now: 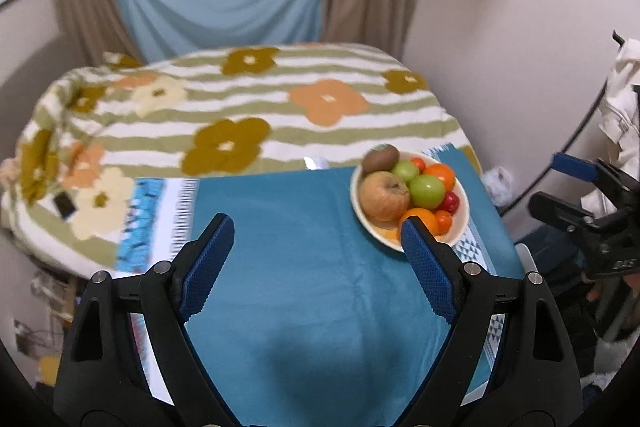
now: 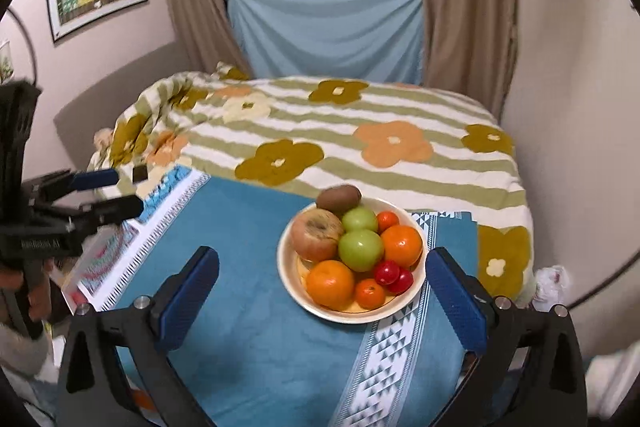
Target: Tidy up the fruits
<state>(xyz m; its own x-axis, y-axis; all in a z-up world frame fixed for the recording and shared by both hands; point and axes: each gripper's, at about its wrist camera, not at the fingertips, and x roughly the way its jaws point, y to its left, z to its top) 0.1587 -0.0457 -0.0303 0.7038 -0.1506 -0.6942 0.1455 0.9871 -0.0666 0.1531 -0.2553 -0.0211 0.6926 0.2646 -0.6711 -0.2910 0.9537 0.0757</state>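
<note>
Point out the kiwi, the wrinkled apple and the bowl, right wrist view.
kiwi (image 2: 339,197), right wrist view, middle of its brown skin
wrinkled apple (image 2: 316,234), right wrist view, its top face
bowl (image 2: 416,291), right wrist view, right rim

Even indoor light, soft shadow on blue cloth (image 1: 312,355), fisheye-bent edges, slight motion blur.

The only lettering is small pale print on the black body of the left hand-held gripper (image 2: 108,193), seen from the right wrist view, too blurred to read beyond a likely "AI" at its end; the right hand-held gripper (image 1: 560,183) bears an illegible mark.
</note>
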